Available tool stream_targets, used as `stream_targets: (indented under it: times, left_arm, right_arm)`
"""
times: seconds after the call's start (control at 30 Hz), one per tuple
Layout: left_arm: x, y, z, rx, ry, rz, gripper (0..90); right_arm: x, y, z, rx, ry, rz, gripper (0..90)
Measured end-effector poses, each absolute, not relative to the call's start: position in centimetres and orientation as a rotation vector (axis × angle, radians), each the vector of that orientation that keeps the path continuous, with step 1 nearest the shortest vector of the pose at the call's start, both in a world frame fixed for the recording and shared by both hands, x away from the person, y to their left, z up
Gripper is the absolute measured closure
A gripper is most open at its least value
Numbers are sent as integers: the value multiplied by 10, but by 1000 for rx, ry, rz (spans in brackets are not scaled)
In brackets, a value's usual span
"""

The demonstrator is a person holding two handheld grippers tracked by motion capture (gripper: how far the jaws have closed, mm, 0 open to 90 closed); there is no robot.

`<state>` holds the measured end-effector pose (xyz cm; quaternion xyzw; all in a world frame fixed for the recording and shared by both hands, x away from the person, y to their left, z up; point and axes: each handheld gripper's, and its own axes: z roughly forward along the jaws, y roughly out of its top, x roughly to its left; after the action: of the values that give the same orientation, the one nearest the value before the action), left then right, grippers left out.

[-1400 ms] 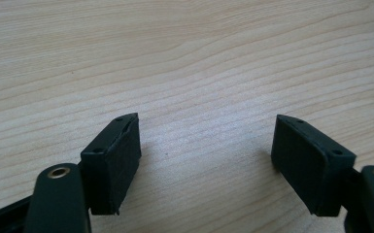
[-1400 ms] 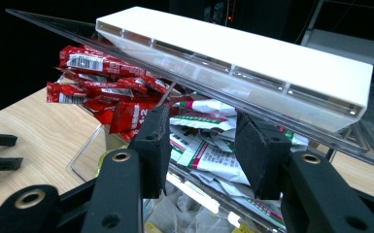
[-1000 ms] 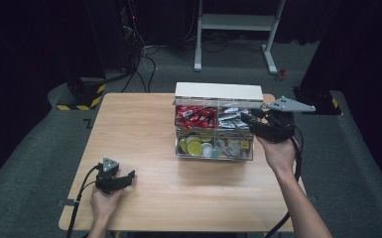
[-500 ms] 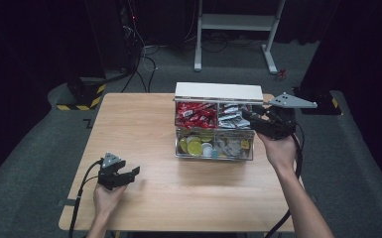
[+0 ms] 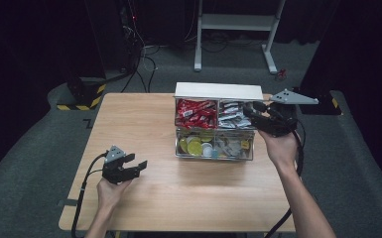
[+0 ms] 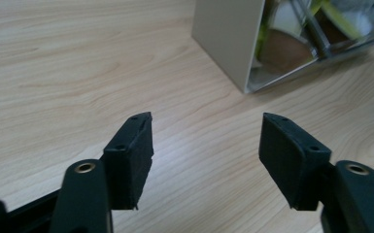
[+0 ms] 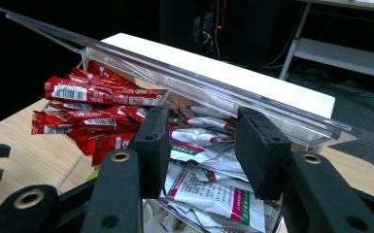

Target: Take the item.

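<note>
Clear lid raised, long axis across box, right hand-held gripper jaws near-together, empty.

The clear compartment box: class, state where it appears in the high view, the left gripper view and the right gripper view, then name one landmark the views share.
High view: clear compartment box right of table centre, back half.
Left gripper view: its corner at upper right.
Right gripper view: it spans the middle, raised lid above the jaws.
Shared landmark: wooden table.
</note>
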<state>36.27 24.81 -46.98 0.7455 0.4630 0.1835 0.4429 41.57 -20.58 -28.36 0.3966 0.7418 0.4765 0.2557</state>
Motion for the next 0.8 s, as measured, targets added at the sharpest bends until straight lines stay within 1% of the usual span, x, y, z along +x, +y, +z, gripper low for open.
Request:
stream_targets:
  times: [0.1,0.27,0.47,0.8]
  left_arm:
    - [365,244,-462,1848,1130,461,353]
    - [372,237,-448,1848,1096,427,345]
    - [378,228,-430,1863,1049,439,344]
    - [388,216,-405,1864,970,428,386]
  right_arm:
    - [416,-206,-283,1077,2014,1293,566]
    - [418,-208,-282,1086,1997,1308,566]
    - [419,-208,-281,1092,1999,1303,566]
    - [421,-210,-281,1103,2001,1307,564]
